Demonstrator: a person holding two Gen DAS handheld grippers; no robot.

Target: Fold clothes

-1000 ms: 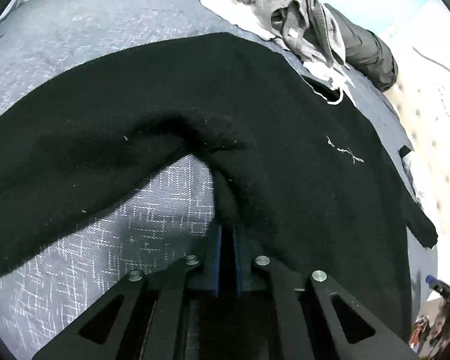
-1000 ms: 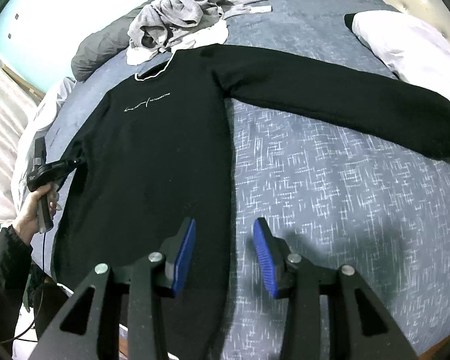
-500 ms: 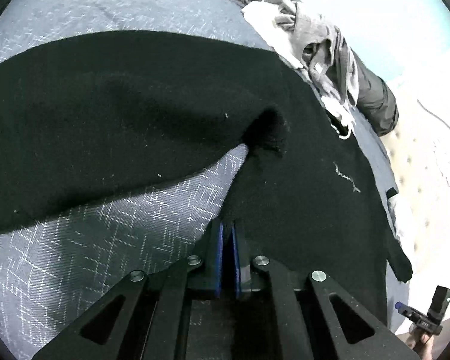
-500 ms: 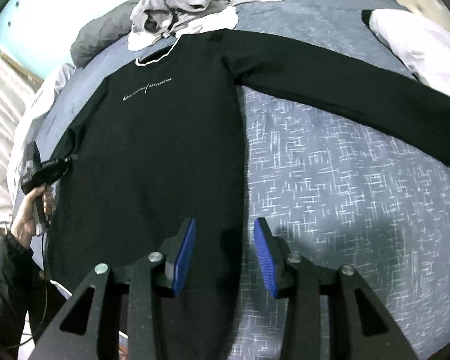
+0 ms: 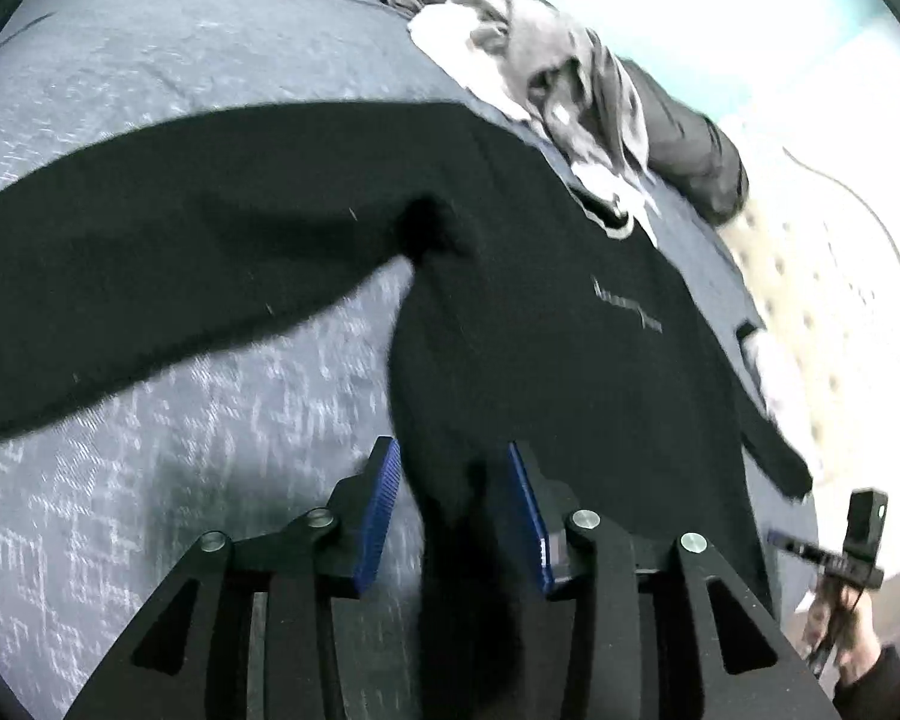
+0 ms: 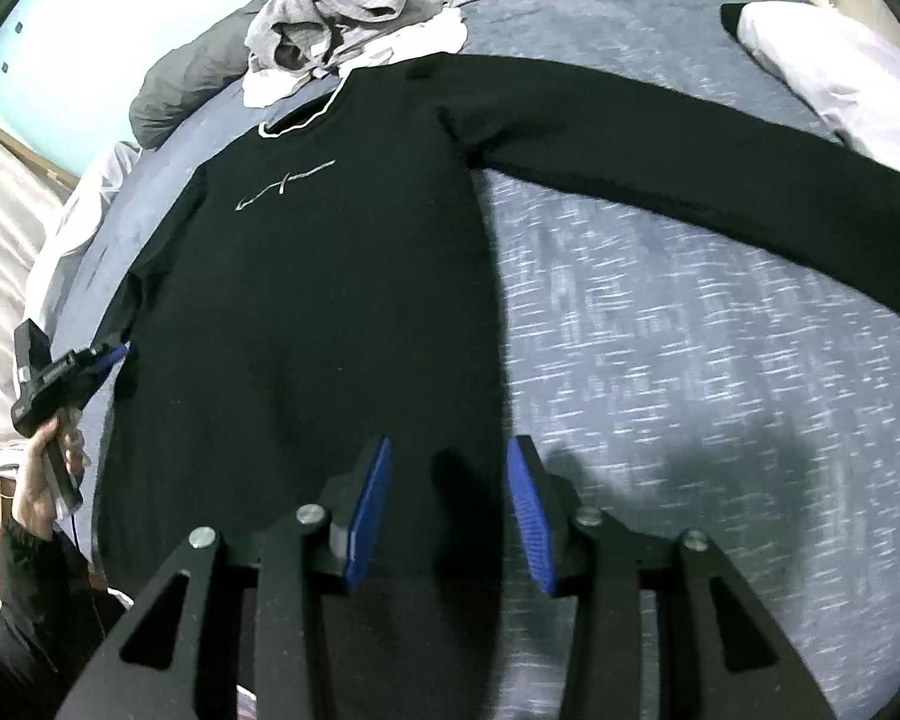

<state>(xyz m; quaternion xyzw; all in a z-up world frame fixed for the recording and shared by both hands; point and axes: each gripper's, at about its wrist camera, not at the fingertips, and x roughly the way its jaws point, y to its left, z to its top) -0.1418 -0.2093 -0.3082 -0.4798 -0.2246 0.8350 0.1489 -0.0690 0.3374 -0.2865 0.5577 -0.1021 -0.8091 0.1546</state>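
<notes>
The left gripper [image 5: 453, 510] fingers have just been opening, spread, releasing the black sweater [image 5: 540, 330] side edge between them; the right gripper [image 6: 447, 510] fingers are spread above its hem, ready to pinch.

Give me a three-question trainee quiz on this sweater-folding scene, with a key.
1. True or false: the right gripper is clamped on the black sweater.
2. What lies just beyond the collar? A) a heap of grey clothes B) a book C) shoes
3. Fill in: the sweater is spread on a blue ___.
Key: 1 false, its jaws stand open; 2 A; 3 bed.
</notes>
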